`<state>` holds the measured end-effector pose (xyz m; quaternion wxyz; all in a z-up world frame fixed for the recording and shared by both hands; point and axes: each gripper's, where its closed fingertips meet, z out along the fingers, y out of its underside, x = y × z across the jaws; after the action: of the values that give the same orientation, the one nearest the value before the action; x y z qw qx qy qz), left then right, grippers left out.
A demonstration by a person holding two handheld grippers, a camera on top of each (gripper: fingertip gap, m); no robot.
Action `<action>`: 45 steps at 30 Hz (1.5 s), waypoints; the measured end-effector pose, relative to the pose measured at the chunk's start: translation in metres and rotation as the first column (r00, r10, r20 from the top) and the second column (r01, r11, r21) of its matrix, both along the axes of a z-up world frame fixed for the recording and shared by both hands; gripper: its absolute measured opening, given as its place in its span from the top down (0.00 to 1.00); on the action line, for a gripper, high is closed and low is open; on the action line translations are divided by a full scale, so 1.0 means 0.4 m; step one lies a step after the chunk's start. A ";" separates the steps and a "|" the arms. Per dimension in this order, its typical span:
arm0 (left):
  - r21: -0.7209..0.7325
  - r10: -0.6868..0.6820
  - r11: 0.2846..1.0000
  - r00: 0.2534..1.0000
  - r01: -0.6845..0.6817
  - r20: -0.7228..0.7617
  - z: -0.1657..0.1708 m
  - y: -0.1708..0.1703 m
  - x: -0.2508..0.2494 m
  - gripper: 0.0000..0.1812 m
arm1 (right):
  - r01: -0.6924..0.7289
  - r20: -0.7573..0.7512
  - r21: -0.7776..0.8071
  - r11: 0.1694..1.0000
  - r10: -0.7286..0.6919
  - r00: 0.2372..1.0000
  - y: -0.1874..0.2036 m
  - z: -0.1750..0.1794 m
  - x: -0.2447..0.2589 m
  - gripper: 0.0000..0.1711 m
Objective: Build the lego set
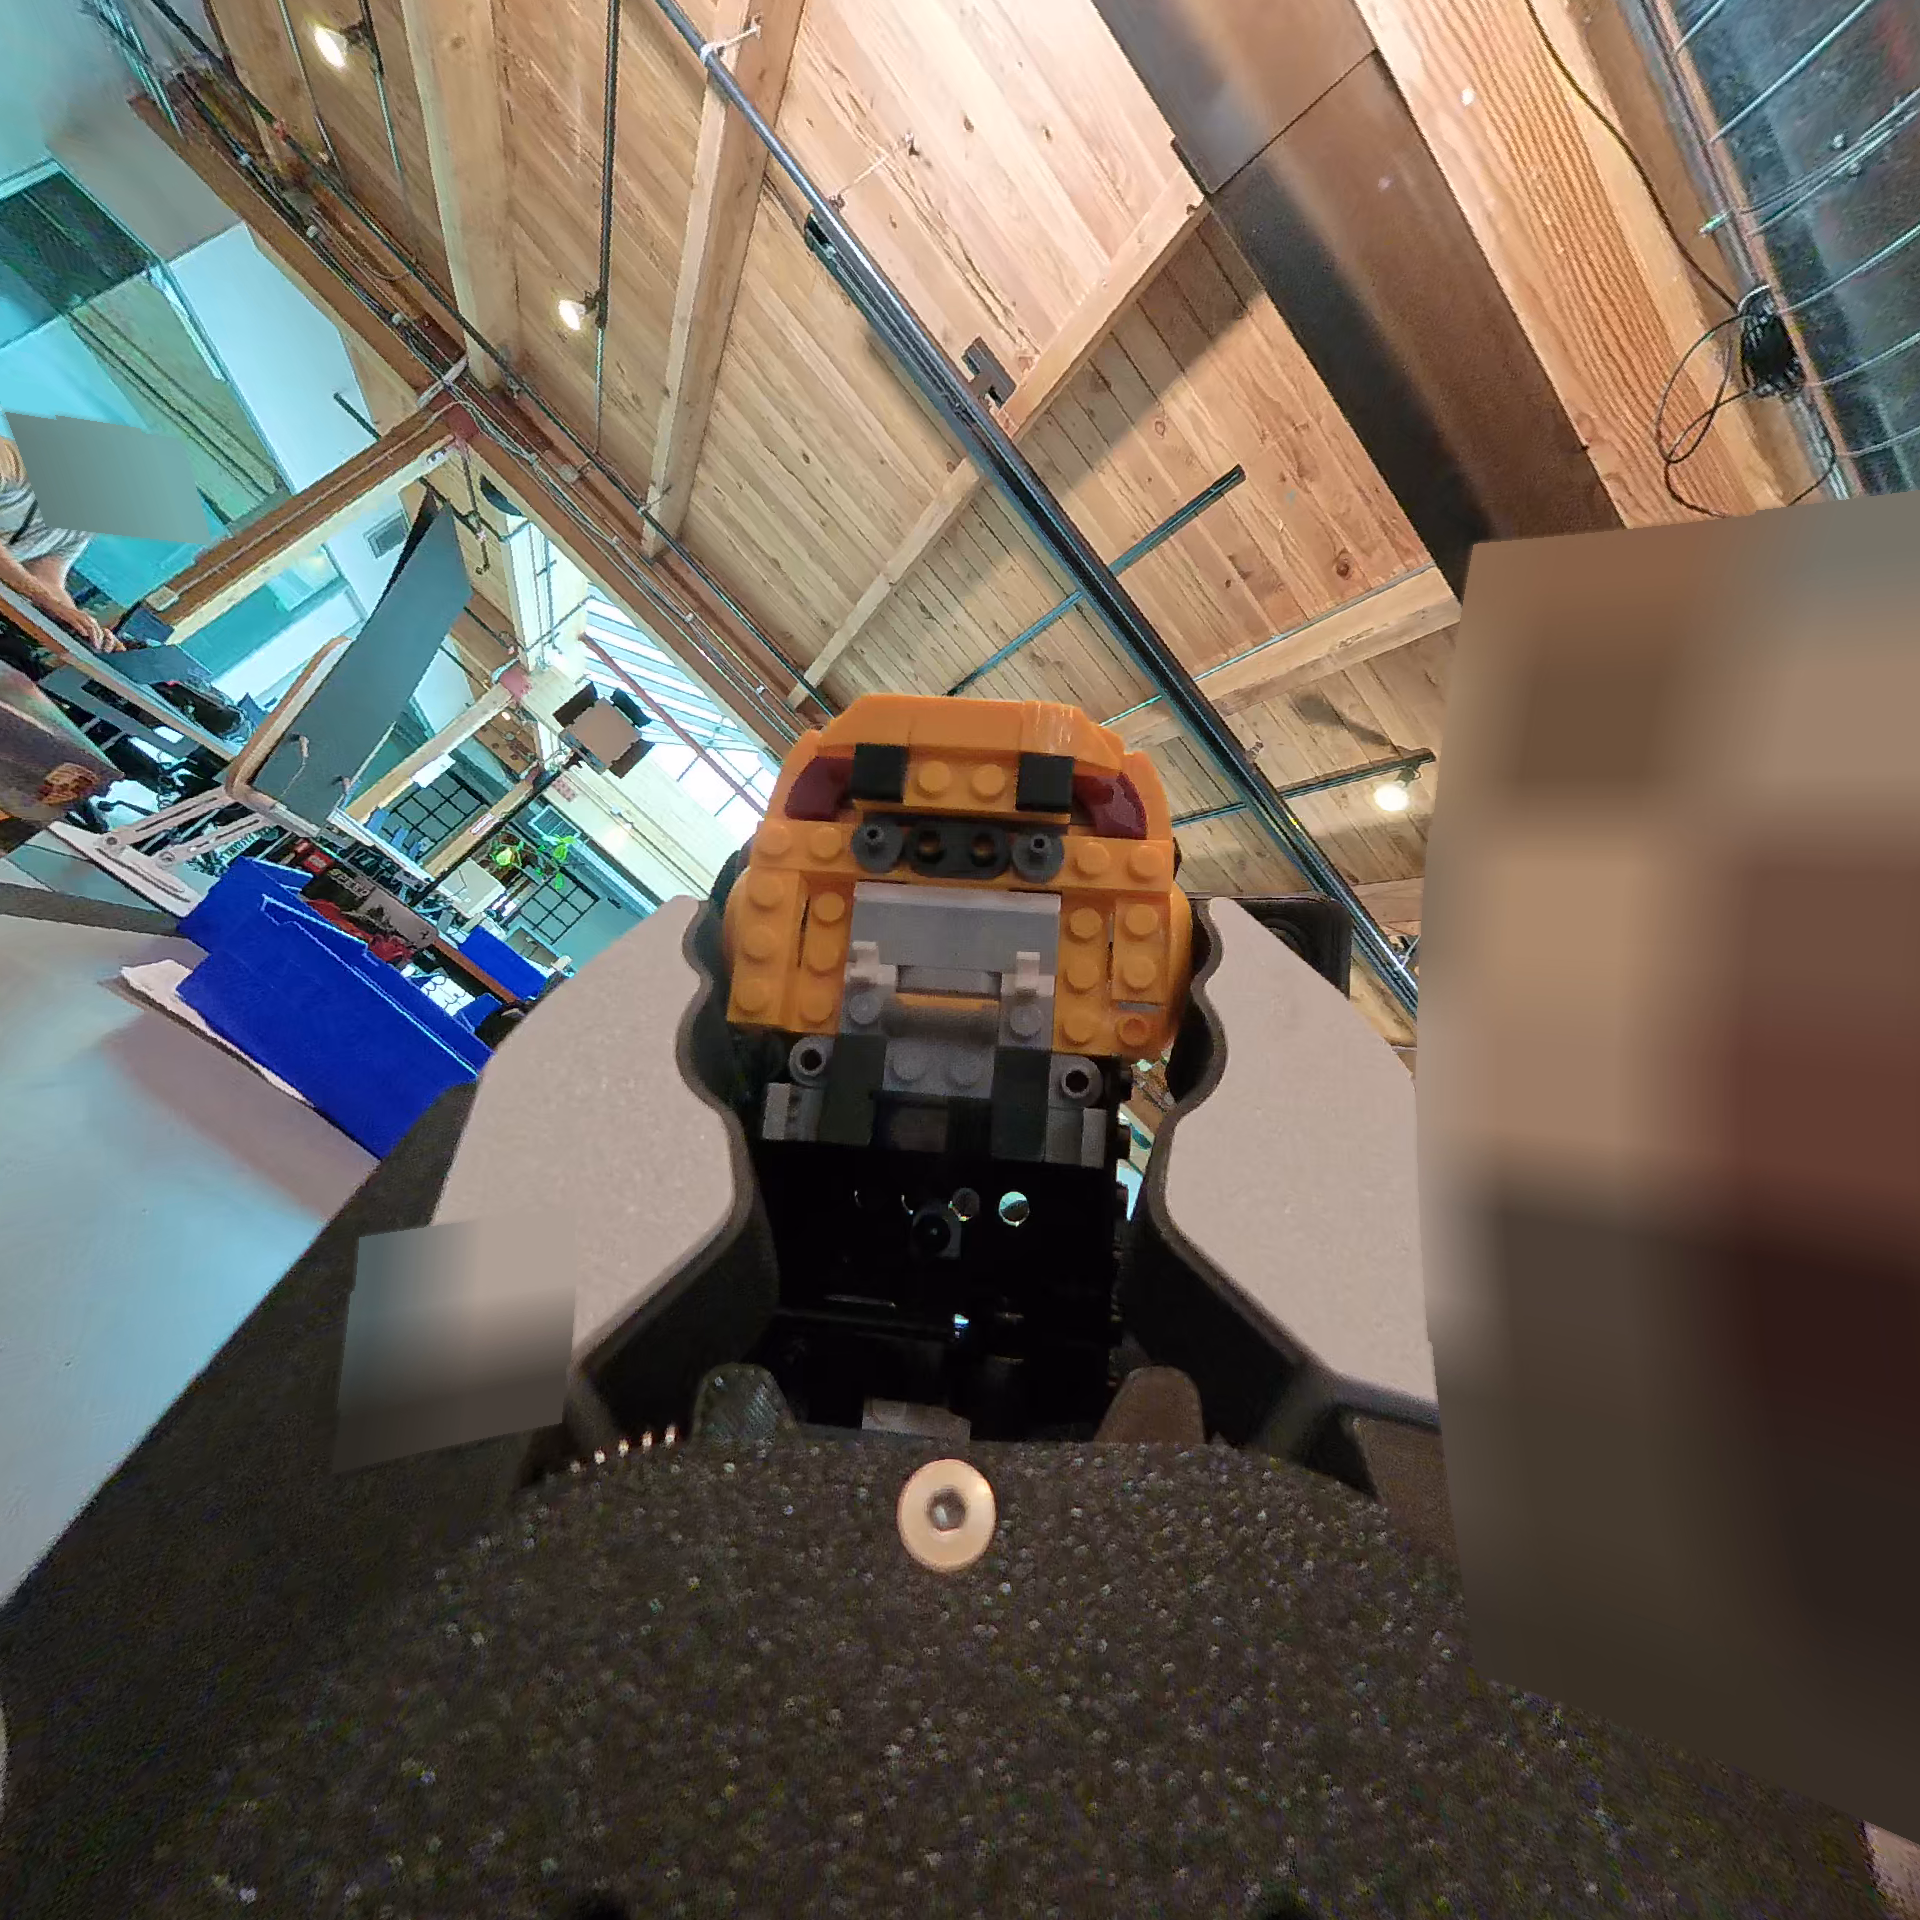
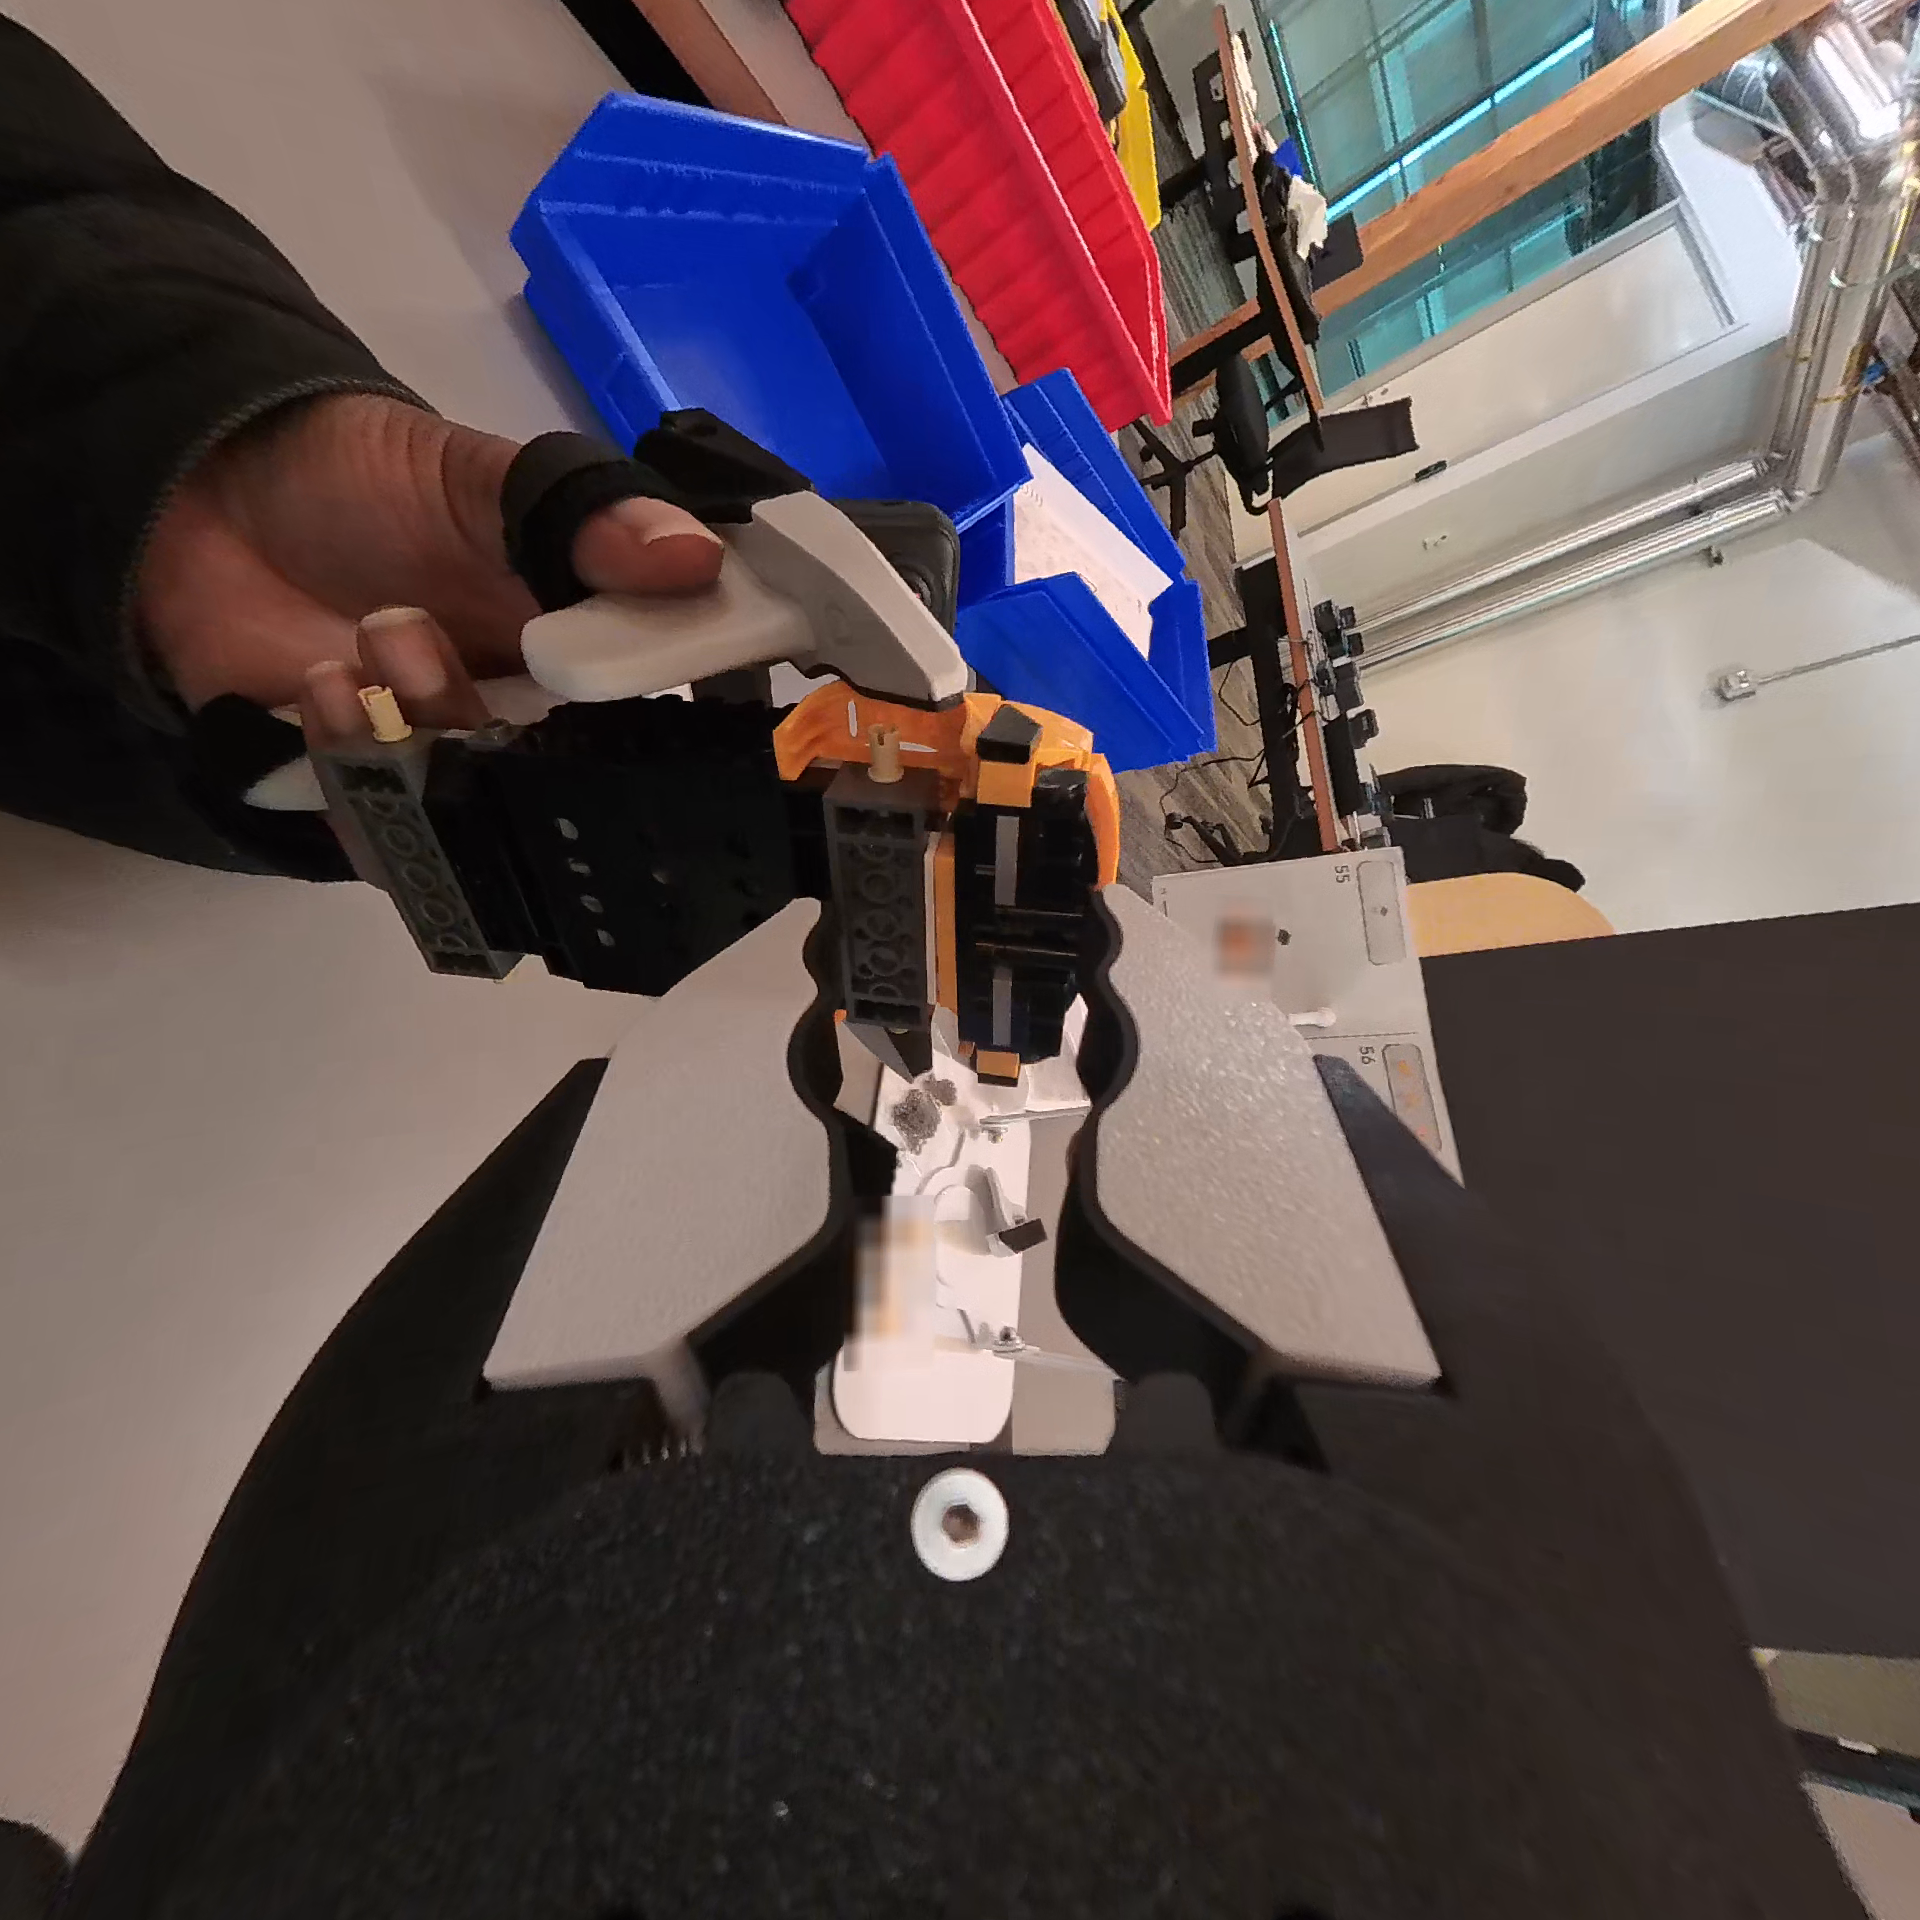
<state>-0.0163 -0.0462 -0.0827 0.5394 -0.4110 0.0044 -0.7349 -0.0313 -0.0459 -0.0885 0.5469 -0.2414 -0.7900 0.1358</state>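
The lego car [image 1: 951,935], orange on top with a black and grey chassis, stands between the fingers of my left gripper [image 1: 945,966], which is shut on it and holds it up against the ceiling. In the right wrist view the car [image 2: 644,842] lies sideways in the air. A person's hand [image 2: 343,540] holds the left gripper, and one of its grey fingers [image 2: 831,613] presses on the orange body. My right gripper [image 2: 961,987] is closed around the car's orange end, with a grey beam and black parts between its pads.
Blue bins [image 2: 727,291] and a red bin [image 2: 1018,187] stand on the white table behind the car. An instruction booklet [image 2: 1299,935] with small loose parts [image 2: 1023,1236] lies under my right gripper, beside a black mat [image 2: 1662,1247]. Blue bins [image 1: 312,987] also show in the left wrist view. My two grippers' fingertips are within a few centimetres of each other.
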 end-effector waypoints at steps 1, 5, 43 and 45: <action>-0.001 -0.003 1.000 1.000 0.003 0.002 -0.002 0.000 0.000 0.54 | 0.002 0.001 -0.006 1.000 -0.002 1.000 -0.001 -0.002 -0.001 0.74; -0.012 -0.024 1.000 1.000 0.024 0.008 -0.017 0.000 0.004 0.54 | -0.002 0.018 -0.020 1.000 0.003 1.000 -0.001 -0.017 0.002 0.75; -0.066 -0.106 0.993 0.989 0.099 -0.106 -0.089 0.010 0.049 0.54 | -0.056 0.058 -0.076 0.996 0.061 0.996 0.006 -0.085 0.026 0.67; -0.068 -0.109 0.992 0.987 0.102 -0.116 -0.093 0.011 0.054 0.54 | -0.050 0.044 -0.073 0.996 0.053 0.998 0.010 -0.084 0.028 0.70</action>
<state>0.0051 -0.0420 -0.1200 0.4854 -0.4700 0.0356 -0.7364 -0.0201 -0.0421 -0.1222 0.5161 -0.2435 -0.8029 0.1724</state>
